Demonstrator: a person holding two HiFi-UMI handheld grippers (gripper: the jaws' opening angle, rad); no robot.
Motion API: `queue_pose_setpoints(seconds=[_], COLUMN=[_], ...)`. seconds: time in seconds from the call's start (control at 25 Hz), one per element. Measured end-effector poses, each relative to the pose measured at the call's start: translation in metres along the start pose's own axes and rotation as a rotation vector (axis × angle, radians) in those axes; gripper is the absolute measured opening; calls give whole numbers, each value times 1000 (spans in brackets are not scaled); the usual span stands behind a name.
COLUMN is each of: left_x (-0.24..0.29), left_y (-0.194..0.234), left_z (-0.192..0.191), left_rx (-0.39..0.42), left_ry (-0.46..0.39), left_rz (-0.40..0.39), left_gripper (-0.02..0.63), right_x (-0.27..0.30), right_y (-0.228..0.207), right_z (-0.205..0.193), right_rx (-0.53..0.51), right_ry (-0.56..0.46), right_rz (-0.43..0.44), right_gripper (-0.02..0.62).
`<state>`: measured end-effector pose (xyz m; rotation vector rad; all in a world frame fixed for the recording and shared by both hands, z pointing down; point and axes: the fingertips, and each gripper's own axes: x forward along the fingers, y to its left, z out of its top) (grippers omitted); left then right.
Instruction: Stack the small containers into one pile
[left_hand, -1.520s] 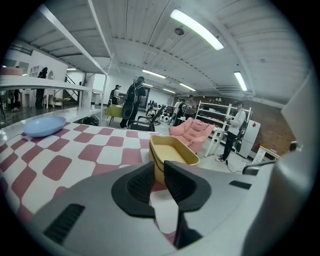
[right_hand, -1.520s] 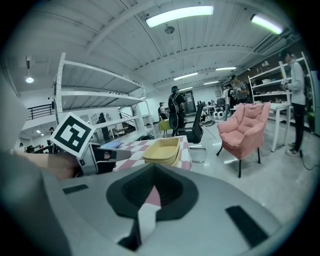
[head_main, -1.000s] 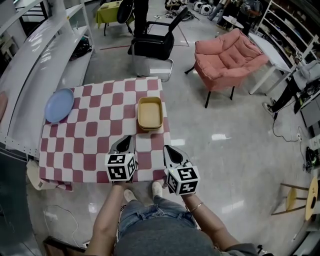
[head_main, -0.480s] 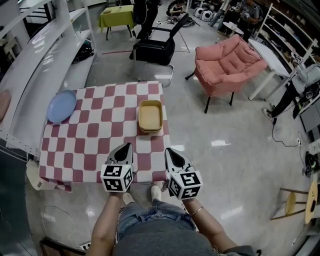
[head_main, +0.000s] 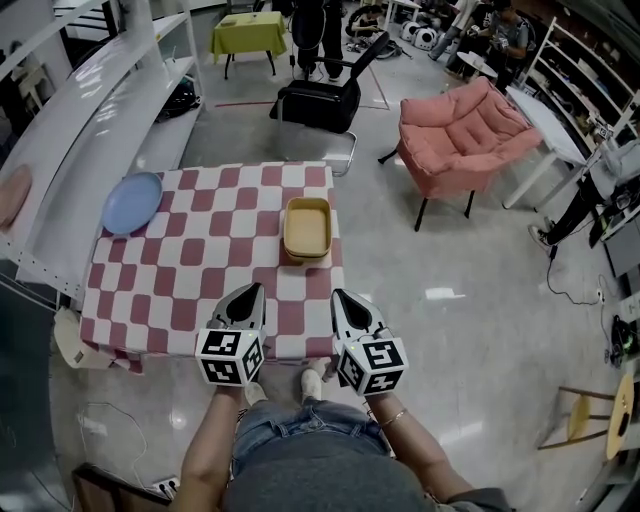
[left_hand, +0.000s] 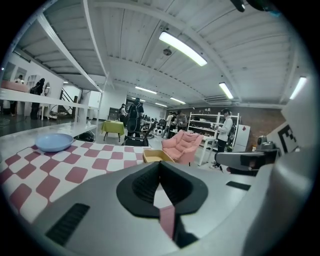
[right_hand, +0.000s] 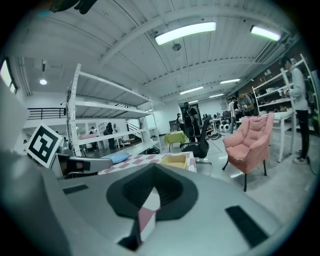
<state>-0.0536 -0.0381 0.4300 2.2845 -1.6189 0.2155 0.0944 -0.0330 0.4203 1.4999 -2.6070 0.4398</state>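
The yellow containers sit nested as one pile at the right edge of the red-and-white checkered table; they also show as a small yellow tub ahead of each gripper. My left gripper hovers over the table's near edge, shut and holding nothing. Beside it, my right gripper hangs at the near right corner, also shut and holding nothing. Both point towards the pile, well short of it. Only checkered cloth shows below the closed jaws in the two gripper views.
A blue plate lies at the table's far left corner. White shelving runs along the left. A black office chair stands behind the table and a pink armchair to the right.
Both grippers have drawn back slightly towards the person at the near edge. The yellow pile and the blue plate have not moved on the table.
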Motion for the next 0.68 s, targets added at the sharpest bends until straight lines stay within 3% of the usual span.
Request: queue_pose_setpoints(seconds=[0.68], left_x=[-8], left_y=[-11], left_z=[12], left_rx=[8], left_ry=[-47], left_rz=[28], left_gripper=[17], right_x=[1], right_y=[0], right_z=[10], right_rx=[-14], right_ry=[-33], right_rz=[55], right_gripper=[8])
